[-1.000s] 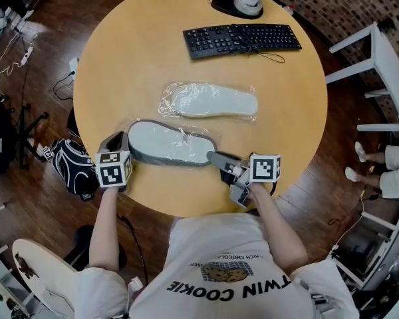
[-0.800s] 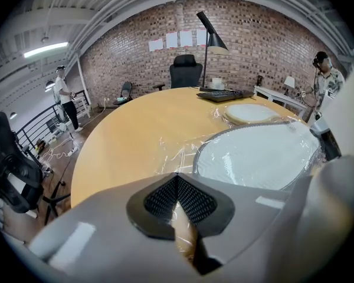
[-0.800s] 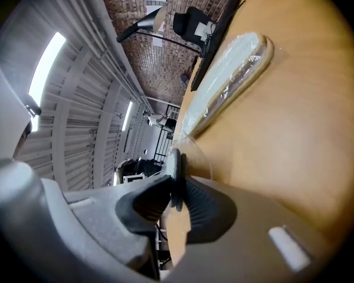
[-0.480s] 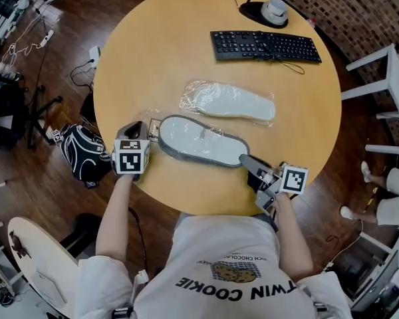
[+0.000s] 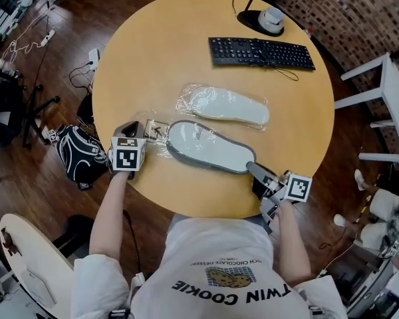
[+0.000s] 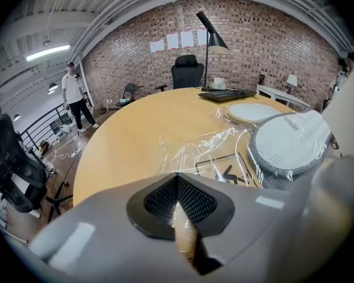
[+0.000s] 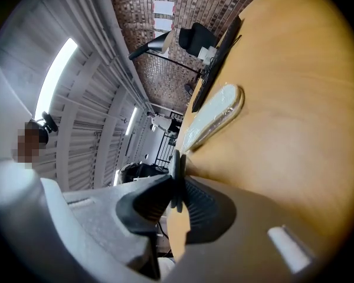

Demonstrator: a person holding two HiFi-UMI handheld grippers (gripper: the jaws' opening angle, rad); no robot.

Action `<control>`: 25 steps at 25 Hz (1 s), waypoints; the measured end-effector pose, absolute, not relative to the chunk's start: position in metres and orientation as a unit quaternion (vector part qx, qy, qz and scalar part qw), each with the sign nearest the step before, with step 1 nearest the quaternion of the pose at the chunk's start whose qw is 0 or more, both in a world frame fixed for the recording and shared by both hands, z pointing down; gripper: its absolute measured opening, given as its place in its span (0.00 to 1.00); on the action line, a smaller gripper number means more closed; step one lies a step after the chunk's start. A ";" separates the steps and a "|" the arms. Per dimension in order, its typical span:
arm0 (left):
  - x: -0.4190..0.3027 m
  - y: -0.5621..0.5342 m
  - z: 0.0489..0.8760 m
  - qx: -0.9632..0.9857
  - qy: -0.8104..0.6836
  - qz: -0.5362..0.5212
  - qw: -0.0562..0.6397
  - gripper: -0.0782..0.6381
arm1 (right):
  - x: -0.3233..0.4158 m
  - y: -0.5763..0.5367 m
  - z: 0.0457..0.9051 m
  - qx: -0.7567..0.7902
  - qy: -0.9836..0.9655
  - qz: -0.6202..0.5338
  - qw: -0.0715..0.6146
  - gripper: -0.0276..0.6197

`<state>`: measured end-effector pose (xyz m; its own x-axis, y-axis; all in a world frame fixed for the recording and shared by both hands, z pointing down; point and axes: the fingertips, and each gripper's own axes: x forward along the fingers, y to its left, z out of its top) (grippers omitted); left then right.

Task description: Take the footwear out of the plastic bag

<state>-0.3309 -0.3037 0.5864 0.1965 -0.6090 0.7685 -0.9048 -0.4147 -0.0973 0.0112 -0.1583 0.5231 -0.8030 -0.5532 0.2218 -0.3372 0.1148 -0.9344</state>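
Slipper [image 5: 209,148] rim sits in just-tightened right tongs [image 5: 254,169] while left tongs [image 5: 147,131] pinch bag [image 6: 194,149].

Even indoor light, glints on the plastic bag [image 6: 186,149], fisheye corners vignetted black.

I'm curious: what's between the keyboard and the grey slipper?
A white slipper in a clear bag; the head view shows it.

Office workspace: round wooden tabletop [image 5: 173,45] carrying a computer keyboard [image 5: 261,52] at upper right of the head view; office chair [image 6: 186,74], floor lamp [image 6: 209,37] and brick wall [image 6: 253,46] at top of the left gripper view.
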 end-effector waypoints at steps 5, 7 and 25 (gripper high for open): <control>-0.327 -0.307 0.586 0.746 -0.512 0.386 0.177 0.11 | 0.040 -0.151 0.523 -0.295 0.741 -0.596 0.097 0.14; -0.326 -0.306 0.587 0.744 -0.512 0.391 0.177 0.11 | 0.052 -0.147 0.521 -0.288 0.738 -0.602 0.101 0.14; -0.333 -0.307 0.585 0.737 -0.526 0.387 0.174 0.11 | 0.135 -0.126 0.491 -0.279 0.746 -0.589 0.135 0.14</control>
